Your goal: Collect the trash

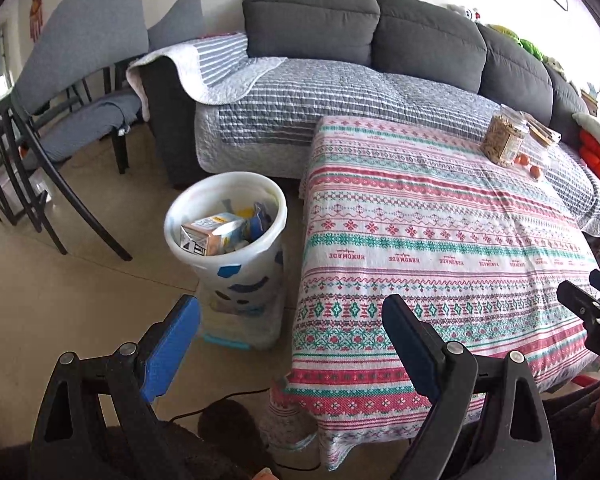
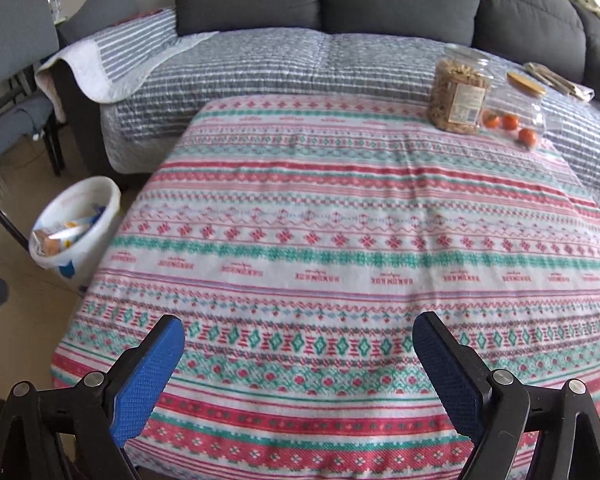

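**Now the bin is full and both tongs are empty**

Down on the floor, seen from the left tongs, a white bin (image 1: pixel 225 224) stands just beside the left edge of the table. It holds the trash: a carton (image 1: pixel 210 234) and some wrappers lie inside, up near the rim. The left gripper (image 1: pixel 290 344) hangs over the gap between bin and table, with its blue pads spread wide and nothing between them. I think the bin sits there so trash can go straight off the table into it. At the far right, part of the other gripper (image 1: pixel 592 308) peeks in.

From the right tongs, the right gripper (image 2: pixel 298 364) hovers over the near edge of the table, also spread wide and empty. The tablecloth (image 2: pixel 340 220) has pink, green and white stripes and looks soft and a bit bumpy. I see no trash left on it. At the far right corner stand a jar of snacks (image 2: pixel 458 90) and a clear bag of little oranges (image 2: pixel 514 118); these look like food to keep. A grey sofa (image 2: pixel 400 0) with a striped cover sits behind, and the bin (image 2: pixel 76 224) shows low on the left by some chairs (image 2: pixel 8 60).
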